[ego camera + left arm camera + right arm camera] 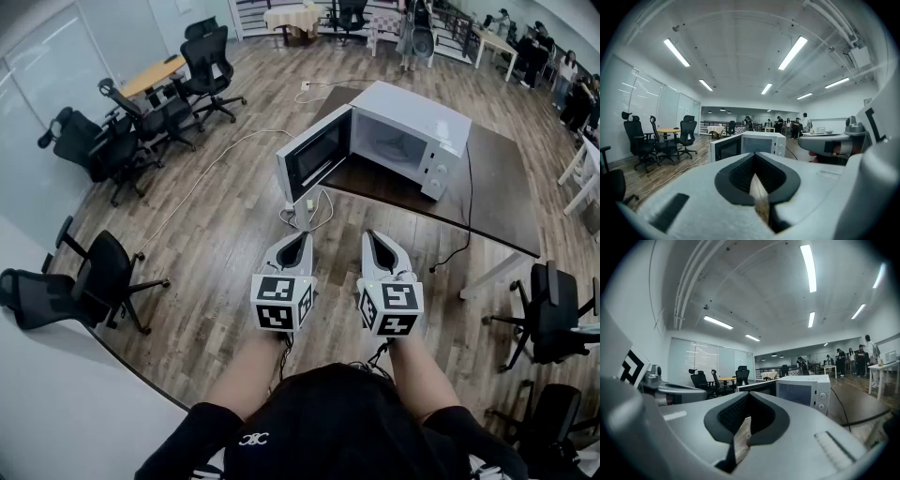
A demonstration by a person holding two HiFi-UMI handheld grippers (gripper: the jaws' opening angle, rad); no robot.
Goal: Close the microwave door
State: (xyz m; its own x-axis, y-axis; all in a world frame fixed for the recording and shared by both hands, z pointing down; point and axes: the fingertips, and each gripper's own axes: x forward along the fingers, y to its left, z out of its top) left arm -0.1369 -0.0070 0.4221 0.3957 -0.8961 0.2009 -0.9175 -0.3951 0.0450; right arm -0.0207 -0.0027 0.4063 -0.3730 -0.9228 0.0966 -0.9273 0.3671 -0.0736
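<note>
Hanging open, microwave door sits beyond left gripper; apart.

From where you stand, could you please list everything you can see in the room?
microwave: one, white, door open, centre
dark table: one, under microwave
office chairs: at least six, black, both sides
round table: one, wooden, far left
cable: one, white, trailing left of microwave
people: several, far right
left gripper: one, grey, shut, empty, low centre
right gripper: one, grey, shut, empty, beside it
</note>
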